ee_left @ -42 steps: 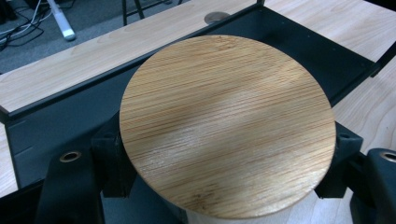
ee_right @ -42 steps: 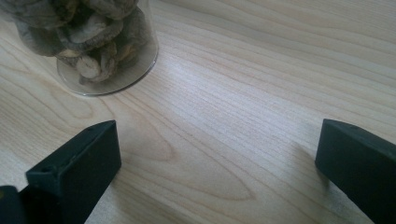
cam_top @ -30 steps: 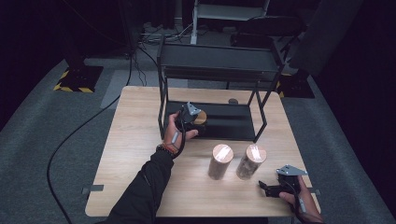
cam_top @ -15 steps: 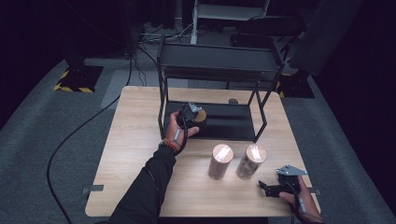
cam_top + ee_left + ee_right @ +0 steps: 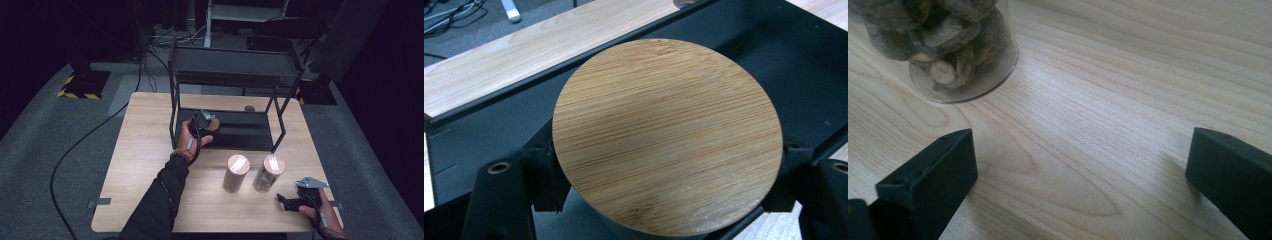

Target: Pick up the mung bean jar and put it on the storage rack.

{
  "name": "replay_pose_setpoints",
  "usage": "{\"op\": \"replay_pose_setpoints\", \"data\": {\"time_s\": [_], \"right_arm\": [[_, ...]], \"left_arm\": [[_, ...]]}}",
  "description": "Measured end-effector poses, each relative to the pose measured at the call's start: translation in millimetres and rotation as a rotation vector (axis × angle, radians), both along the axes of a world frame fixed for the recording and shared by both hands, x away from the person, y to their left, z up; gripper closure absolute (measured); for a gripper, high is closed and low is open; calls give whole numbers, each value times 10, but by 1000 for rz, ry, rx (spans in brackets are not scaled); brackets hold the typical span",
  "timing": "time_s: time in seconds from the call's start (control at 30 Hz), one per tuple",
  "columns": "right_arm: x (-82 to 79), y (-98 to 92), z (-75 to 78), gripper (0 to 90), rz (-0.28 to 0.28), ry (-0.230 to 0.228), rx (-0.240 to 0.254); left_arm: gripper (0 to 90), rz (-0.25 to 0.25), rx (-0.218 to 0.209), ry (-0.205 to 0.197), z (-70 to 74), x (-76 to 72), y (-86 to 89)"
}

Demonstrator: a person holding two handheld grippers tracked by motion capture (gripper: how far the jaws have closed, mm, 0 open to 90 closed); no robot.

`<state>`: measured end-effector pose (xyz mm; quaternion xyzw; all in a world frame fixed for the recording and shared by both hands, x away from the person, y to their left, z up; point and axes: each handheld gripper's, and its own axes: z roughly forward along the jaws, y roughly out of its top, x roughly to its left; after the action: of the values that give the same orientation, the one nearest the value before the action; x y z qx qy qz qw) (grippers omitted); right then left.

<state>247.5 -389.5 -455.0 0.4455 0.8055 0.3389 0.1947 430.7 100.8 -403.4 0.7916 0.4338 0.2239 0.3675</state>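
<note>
- Left gripper (image 5: 204, 121) is clamped on a bamboo-lidded jar (image 5: 668, 135); in the left gripper view its black jaws press the jar's sides from either flank just under the round lid, with nothing loose between pad and wall.
- Seen from above, that held jar sits over the lower shelf (image 5: 250, 131) of the black metal rack (image 5: 235, 65), at the shelf's near-left part, close to the rack's left upright. Whether its base already touches the shelf I cannot tell.
- Its long axis runs upright, lid facing the gripper's camera, so the move ahead looks like a straight set-down onto the dark shelf and then a release, with free shelf surface stretching to the right of it.
- Two more jars stand upright on the wooden table (image 5: 145, 150) in front of the rack, near each other but apart: the left standing jar (image 5: 236, 172) and the right standing jar (image 5: 269, 171).
- Right gripper (image 5: 290, 202) rests low at the table's near-right corner, jaws spread wide with only bare wood between them.
- From those open jaws the right standing jar lies ahead and to the left; in the right gripper view its clear base (image 5: 960, 60), packed with brownish dried pieces, is at the upper left, outside the gap.
- My judgement: the right hand is the nearer one for that jar, and it would need to swing left and forward to straddle it.
</note>
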Motion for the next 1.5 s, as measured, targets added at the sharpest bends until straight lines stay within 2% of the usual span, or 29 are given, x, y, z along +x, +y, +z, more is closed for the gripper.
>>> {"op": "replay_pose_setpoints", "data": {"time_s": [0.17,0.37,0.53,0.77,0.93,1.07,1.27,1.5], "right_arm": [[0,0,0,0,0,0,0],[0,0,0,0,0,0,0],[2,-2,0,0,1,0,0],[2,-1,0,0,1,0,0],[2,-2,0,0,1,0,0],[2,-1,0,0,1,0,0],[1,-1,0,0,1,0,0],[2,-1,0,0,1,0,0]], "left_arm": [[252,-2,9,11,-46,27,-34],[251,3,-2,11,-62,27,-39],[250,14,-38,19,-103,34,15],[246,23,-35,11,-110,18,-3],[199,27,-13,1,-112,3,-31],[171,43,-20,-5,-123,-13,-35],[63,67,-28,-6,-130,-37,-42],[27,42,-48,-18,-104,-98,13]]}}
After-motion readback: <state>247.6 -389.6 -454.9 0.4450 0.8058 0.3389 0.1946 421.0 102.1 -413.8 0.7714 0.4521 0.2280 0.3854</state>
